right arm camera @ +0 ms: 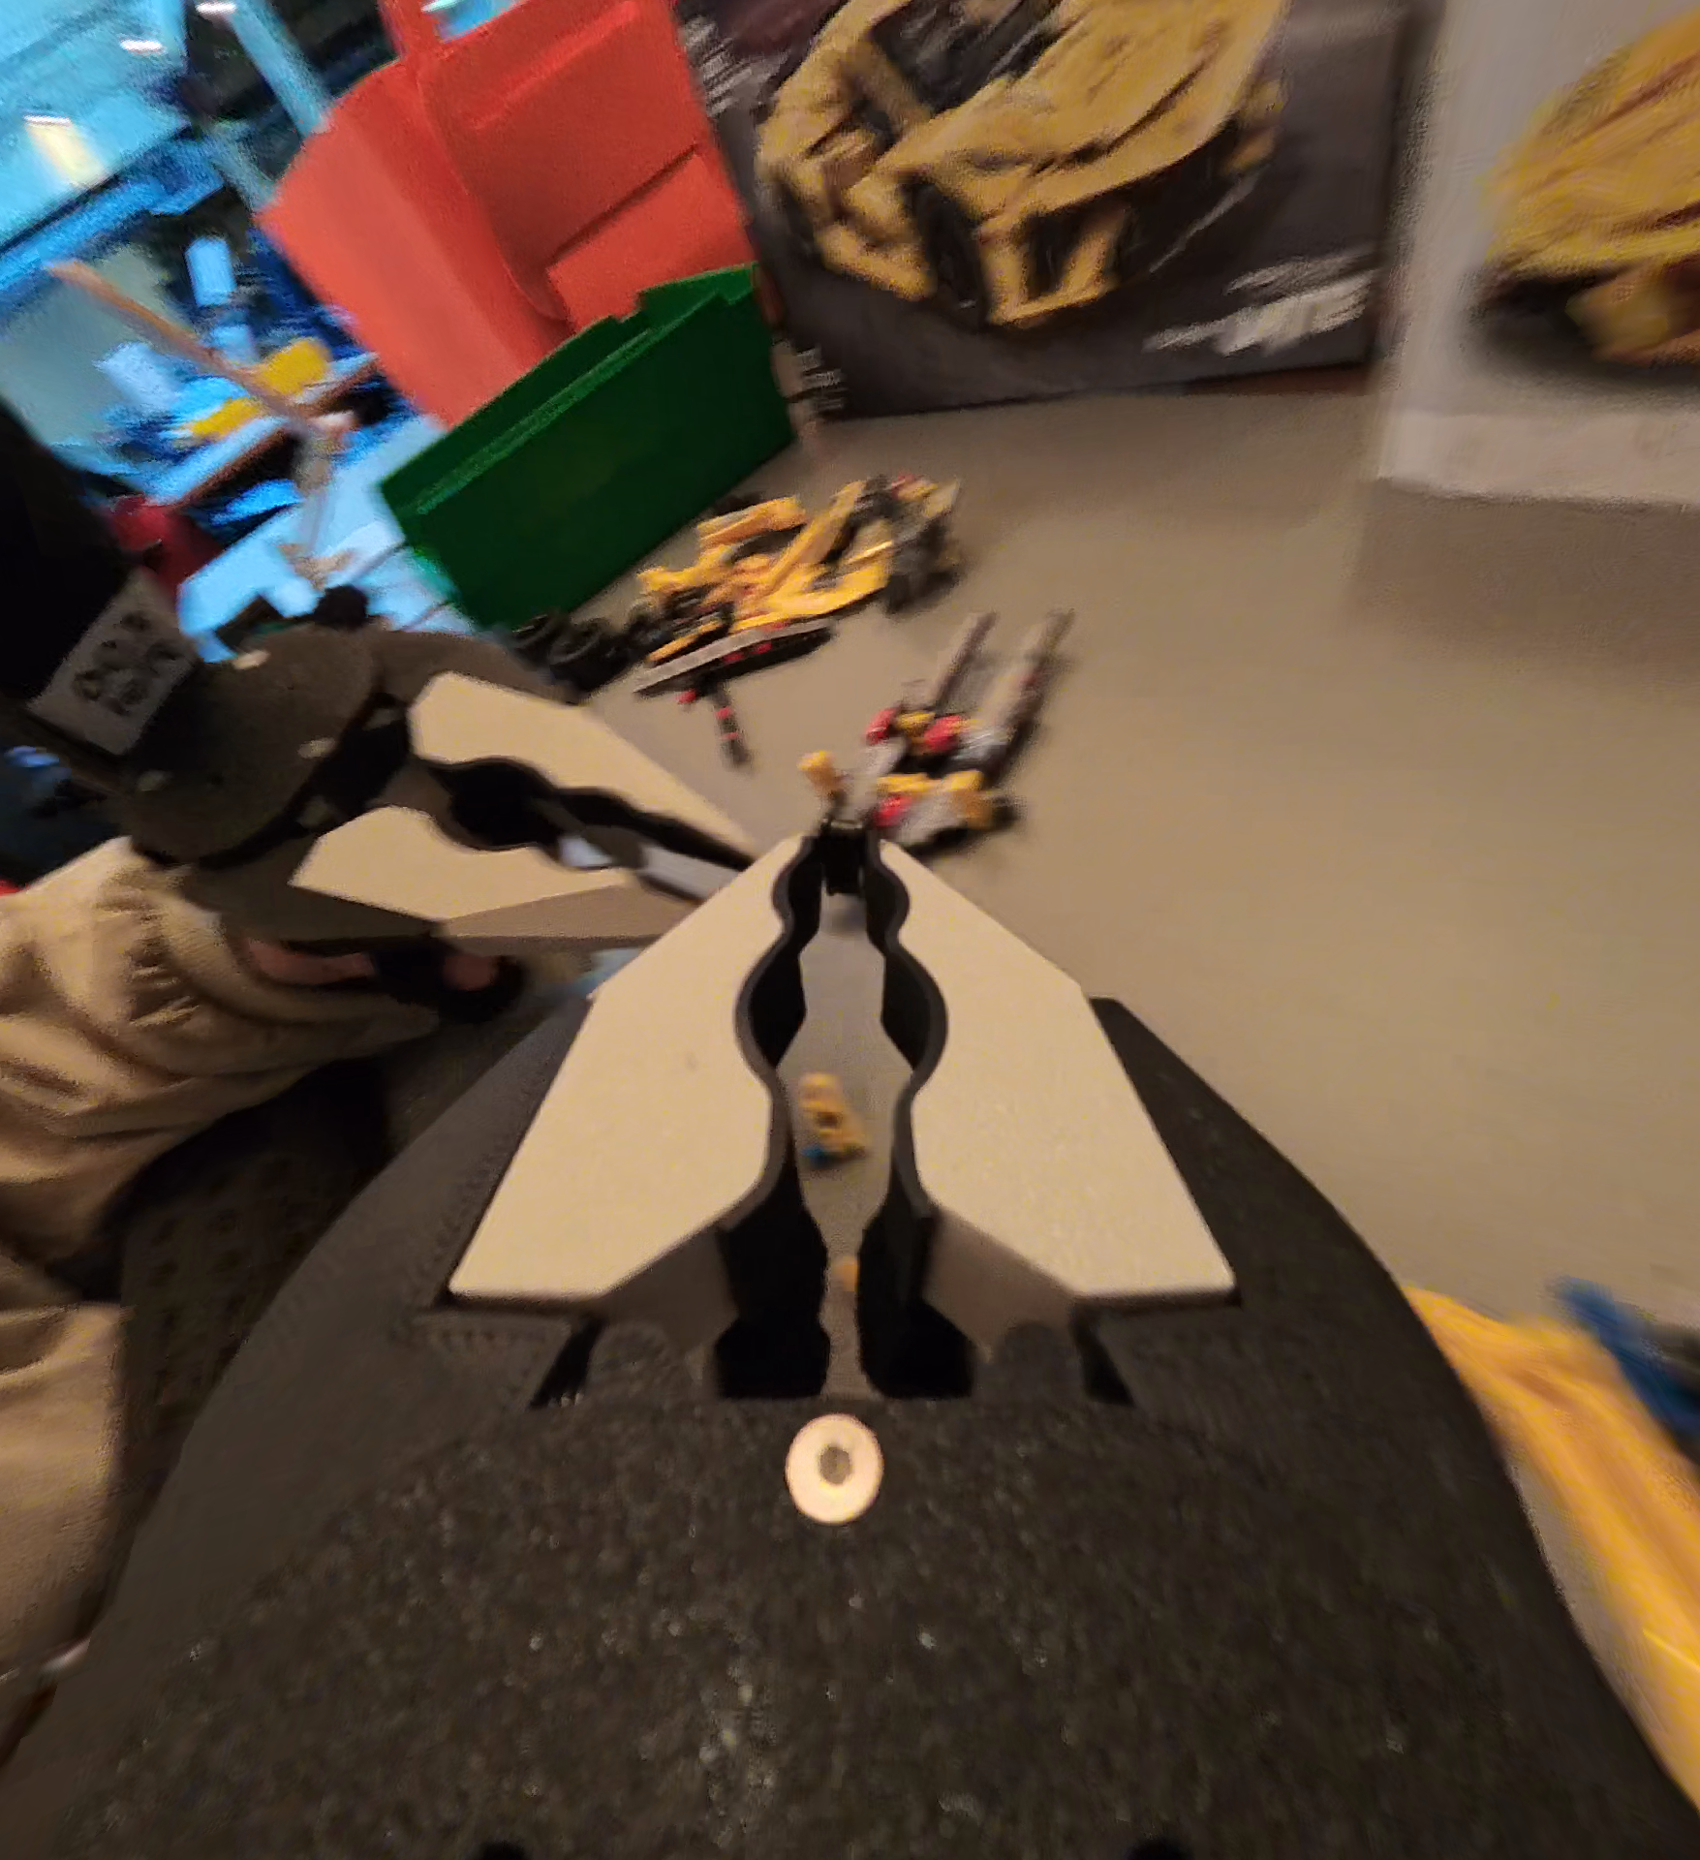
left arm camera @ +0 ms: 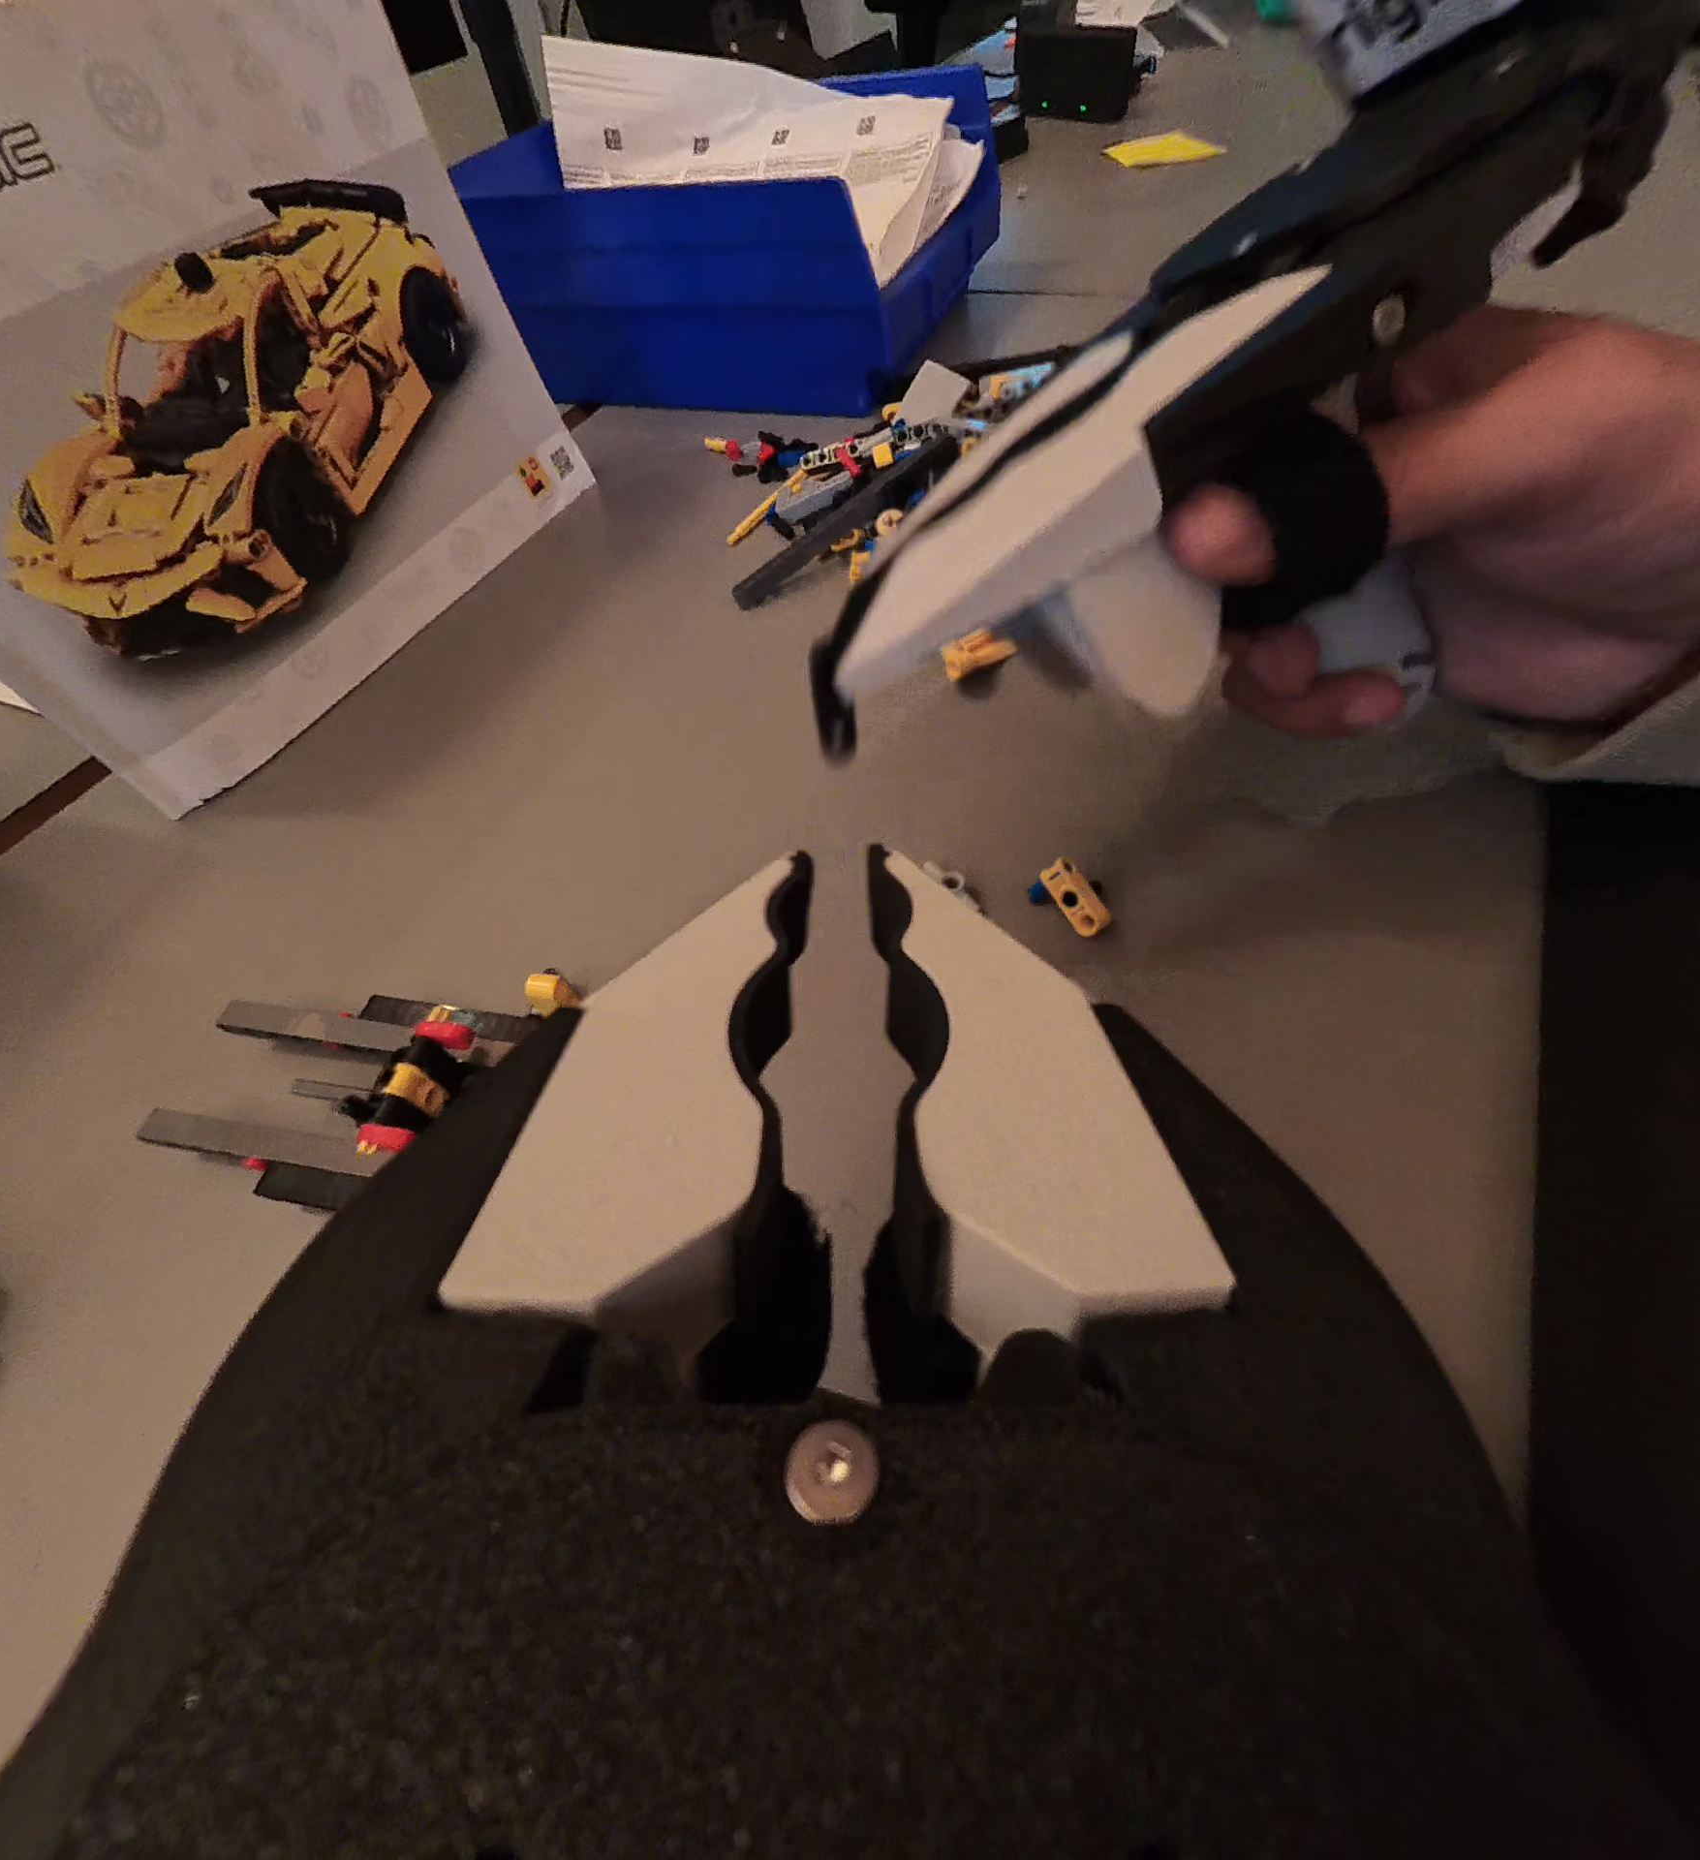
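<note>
grippers: two, each held in one of the person's hands above a grey table (left arm camera: 574, 725).
left gripper (left arm camera: 839, 858): jaws narrowly parted, only a slim gap at the tips; nothing between them; it hovers over bare table.
right gripper (right arm camera: 839, 850): jaws nearly closed on a small black piece (right arm camera: 840, 856) pinched at the tips; in the left wrist view its tips (left arm camera: 833, 725) point down just ahead of the left gripper.
loose yellow pieces: one small yellow-and-blue connector (left arm camera: 1075, 894) on the table just right of the left gripper's tips.
sub-assemblies: one of grey beams with red, yellow and black parts (left arm camera: 393, 1087), left of the left gripper.
parts piles: one, mixed colours (left arm camera: 825, 473), before the blue bin.
bins: one blue (left arm camera: 725, 272) holding folded paper sheets; one green (right arm camera: 594, 473).
printed car pictures: one booklet (left arm camera: 222, 403); one box (right arm camera: 1077, 181).
</note>
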`<state>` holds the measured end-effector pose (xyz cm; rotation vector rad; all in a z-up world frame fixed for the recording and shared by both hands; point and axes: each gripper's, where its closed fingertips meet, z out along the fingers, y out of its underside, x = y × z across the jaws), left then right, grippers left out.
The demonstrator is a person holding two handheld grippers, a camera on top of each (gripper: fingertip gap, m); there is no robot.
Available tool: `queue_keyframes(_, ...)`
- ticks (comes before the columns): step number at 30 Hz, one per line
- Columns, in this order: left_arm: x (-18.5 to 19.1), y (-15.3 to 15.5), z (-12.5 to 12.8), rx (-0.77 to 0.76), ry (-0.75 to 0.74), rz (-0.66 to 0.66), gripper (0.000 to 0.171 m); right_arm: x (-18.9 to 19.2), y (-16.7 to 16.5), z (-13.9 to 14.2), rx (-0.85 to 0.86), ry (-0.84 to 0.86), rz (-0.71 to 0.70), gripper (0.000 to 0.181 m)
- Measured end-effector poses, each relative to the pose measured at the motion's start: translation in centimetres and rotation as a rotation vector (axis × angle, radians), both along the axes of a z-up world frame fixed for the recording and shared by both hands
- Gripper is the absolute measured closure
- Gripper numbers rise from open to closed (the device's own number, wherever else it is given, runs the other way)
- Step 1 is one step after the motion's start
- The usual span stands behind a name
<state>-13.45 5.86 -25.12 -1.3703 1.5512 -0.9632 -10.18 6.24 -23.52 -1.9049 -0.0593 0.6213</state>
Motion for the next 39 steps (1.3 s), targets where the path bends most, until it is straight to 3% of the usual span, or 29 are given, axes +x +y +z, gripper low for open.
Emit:
queue_keyframes(2,-0.3,-0.2,-0.4,-0.085,0.024,-0.029,0.148,6.4,-1.1,0.6,-0.022,-0.135,-0.166,0.174)
queue_keyframes(5,-0.3,-1.0,-0.9,-0.153,0.054,-0.076,0.146,17.8,-5.2,-2.1,-0.269,-0.489,-0.444,0.174)
queue_keyframes(7,-0.2,-2.0,-2.3,-0.151,0.127,-0.121,0.145,20.8,-6.9,-3.0,-0.313,-0.501,-0.514,0.172)
queue_keyframes(9,-0.3,-2.4,-4.4,-0.107,0.225,-0.133,0.143,21.5,-7.1,-3.4,-0.308,-0.461,-0.519,0.157)
queue_keyframes(12,-0.1,-2.3,-6.0,-0.084,0.281,-0.106,0.144,18.3,-5.7,-2.5,-0.204,-0.480,-0.383,0.155)
queue_keyframes(15,0.4,-3.1,-5.6,-0.150,0.260,-0.138,0.144,9.8,-4.0,-2.9,-0.111,-0.460,-0.019,0.155)
queue_keyframes(16,0.5,-3.3,-5.7,-0.152,0.266,-0.148,0.146,8.2,-3.7,-3.7,-0.128,-0.468,0.021,0.155)
queue_keyframes(18,0.6,-3.2,-6.2,-0.105,0.288,-0.145,0.161,7.6,-3.0,-5.1,-0.166,-0.536,0.004,0.160)
queue_keyframes(23,0.0,-2.6,-6.2,-0.030,0.298,-0.124,0.163,8.8,-2.9,-5.3,-0.158,-0.553,-0.074,0.167)
queue_keyframes(25,-0.3,-2.5,-6.2,-0.048,0.299,-0.129,0.163,7.2,-3.1,-4.7,-0.129,-0.456,-0.002,0.165)
queue_keyframes(29,-0.5,-2.4,-5.1,-0.103,0.260,-0.141,0.164,1.0,-5.3,-4.9,-0.120,-0.309,0.347,0.155)
queue_keyframes(36,-1.0,-1.3,-3.7,-0.132,0.207,-0.115,0.164,-0.2,-4.0,-7.6,-0.210,-0.393,0.356,0.156)
queue_keyframes(39,-0.9,-1.1,-3.4,-0.179,0.195,-0.105,0.164,-0.5,-3.8,-9.0,-0.268,-0.512,0.374,0.174)
